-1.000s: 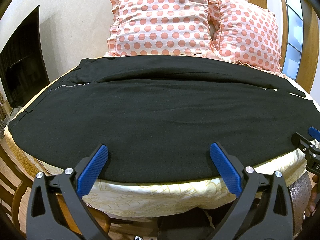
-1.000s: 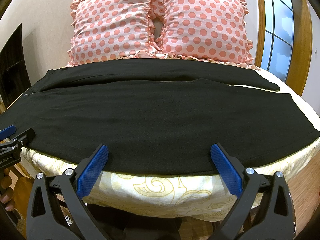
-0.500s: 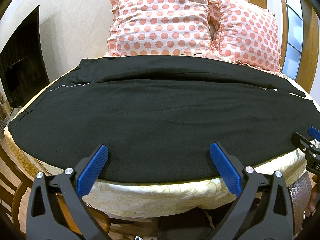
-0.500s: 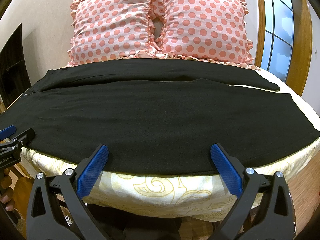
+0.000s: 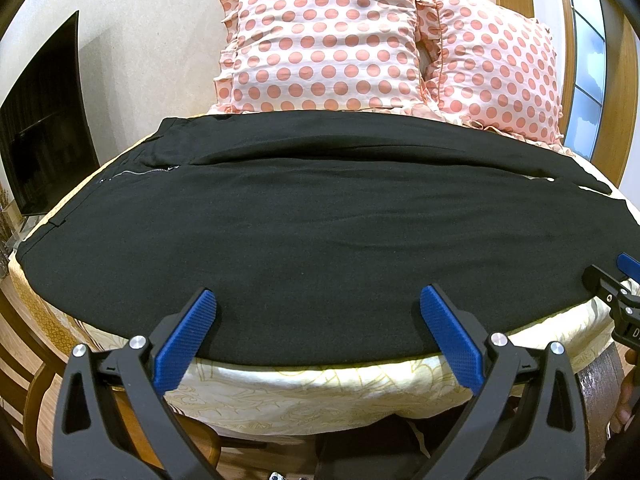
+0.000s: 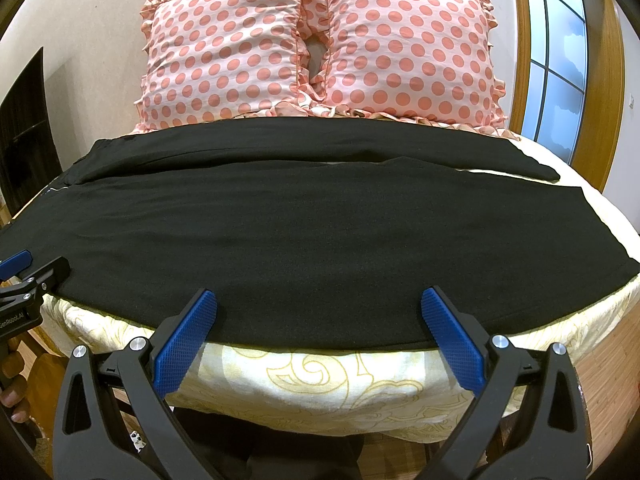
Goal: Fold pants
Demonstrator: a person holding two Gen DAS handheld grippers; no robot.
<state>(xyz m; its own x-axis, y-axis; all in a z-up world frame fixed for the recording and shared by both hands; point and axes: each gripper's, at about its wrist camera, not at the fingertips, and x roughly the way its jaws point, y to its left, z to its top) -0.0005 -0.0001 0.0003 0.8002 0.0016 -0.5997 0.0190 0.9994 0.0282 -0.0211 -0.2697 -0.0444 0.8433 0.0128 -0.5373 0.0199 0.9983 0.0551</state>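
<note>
1. Left gripper [image 5: 318, 322] hovers at the near edge of the bed, its 2 blue-padded fingers [image 5: 186, 338] spread wide and clamping nothing; the finger tips sit just over the hem of the black pants [image 5: 320, 240].
2. Left of that gripper, a dark television screen [image 5: 44, 120] stands against the cream wall.
3. Ahead of both grippers, the pants lie flat across the bed [image 5: 320, 384], waistband and zipper [image 5: 138, 172] toward the left, leg ends toward the right, with 1 leg nearer and the other beyond it.
4. Beyond the pants, 2 pink polka-dot pillows [image 6: 224, 52] lean side by side at the head of the bed.
5. Right gripper [image 6: 319, 322] hovers level with its partner, fingers [image 6: 452, 340] equally wide apart and empty, tips just over the near pants edge; each gripper shows at the border of the other's view.
6. Below it, the cream bedspread with gold scrollwork [image 6: 320, 380] hangs over the mattress edge.
7. Right of that gripper, a wood-framed window [image 6: 560, 60] shows daylight.
</note>
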